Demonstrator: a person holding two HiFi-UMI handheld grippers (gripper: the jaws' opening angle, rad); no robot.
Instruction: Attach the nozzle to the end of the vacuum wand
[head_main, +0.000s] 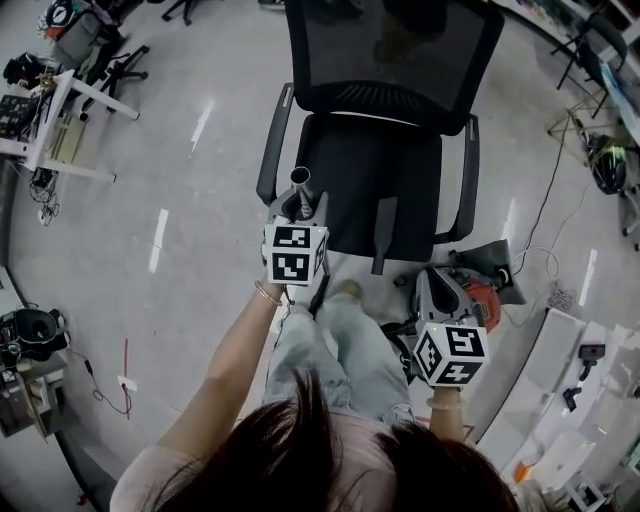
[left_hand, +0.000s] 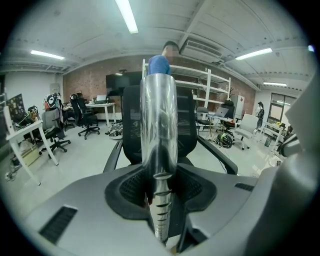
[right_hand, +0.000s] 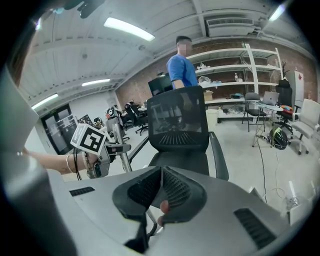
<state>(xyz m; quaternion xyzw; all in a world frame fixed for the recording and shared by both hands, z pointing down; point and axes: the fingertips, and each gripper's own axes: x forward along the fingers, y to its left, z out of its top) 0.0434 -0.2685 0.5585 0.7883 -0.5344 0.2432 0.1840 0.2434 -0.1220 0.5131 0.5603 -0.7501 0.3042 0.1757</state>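
My left gripper (head_main: 302, 205) is shut on the silver vacuum wand (head_main: 300, 180), whose open end points up over the front left of the chair seat. In the left gripper view the wand (left_hand: 159, 130) runs straight out between the closed jaws of the left gripper (left_hand: 161, 195). A long black nozzle (head_main: 383, 235) lies on the front edge of the seat, right of the wand. My right gripper (head_main: 428, 290) hangs lower at the right, beside the person's knee, shut with nothing in it. From the right gripper (right_hand: 161, 202) I see the left gripper (right_hand: 107, 150) and wand (right_hand: 120, 145) to the left.
A black mesh office chair (head_main: 385, 150) stands straight ahead. A red and grey vacuum body (head_main: 478, 295) lies on the floor at the right, with cables beside it. A person in a blue shirt (right_hand: 181, 67) stands behind the chair. Desks and chairs line the room's left side.
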